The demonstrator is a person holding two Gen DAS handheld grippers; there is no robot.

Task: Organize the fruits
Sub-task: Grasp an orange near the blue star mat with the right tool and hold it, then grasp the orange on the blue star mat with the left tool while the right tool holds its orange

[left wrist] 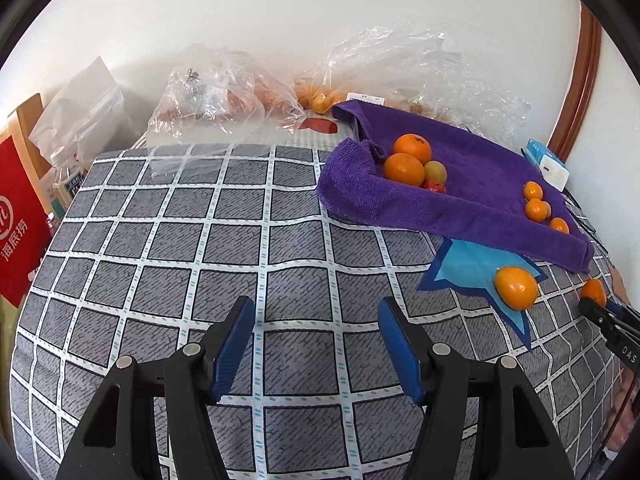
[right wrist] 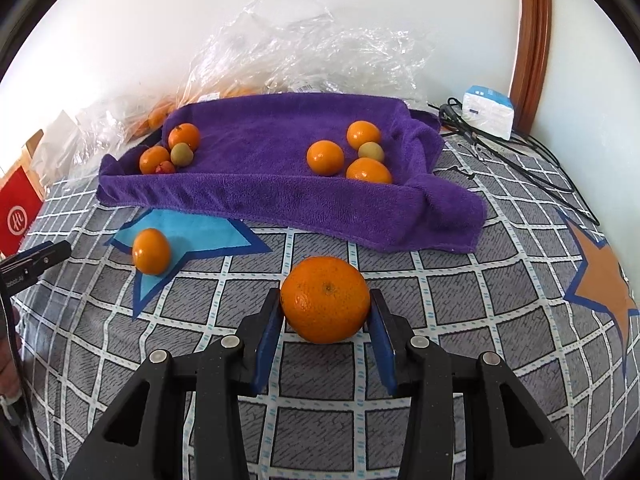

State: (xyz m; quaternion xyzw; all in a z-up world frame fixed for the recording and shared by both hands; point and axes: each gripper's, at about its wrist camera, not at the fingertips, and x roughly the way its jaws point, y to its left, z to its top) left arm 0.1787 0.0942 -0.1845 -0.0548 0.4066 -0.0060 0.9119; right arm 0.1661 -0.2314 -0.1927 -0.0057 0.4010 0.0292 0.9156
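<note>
The orange (right wrist: 325,300) could squirt out from between my pads, since its round skin gives little to bite on and the soft quilt (right wrist: 320,400) lets it roll; it might run toward the loose orange (right wrist: 151,251) at ten o'clock. My right gripper (right wrist: 325,320) is closed to about the orange's width, the left pad touching it; whether the right pad touches, I cannot tell. My left gripper (left wrist: 316,344) is wide open and holds nothing. The towel (right wrist: 280,196) with the sorted fruit lies at twelve o'clock.
</note>
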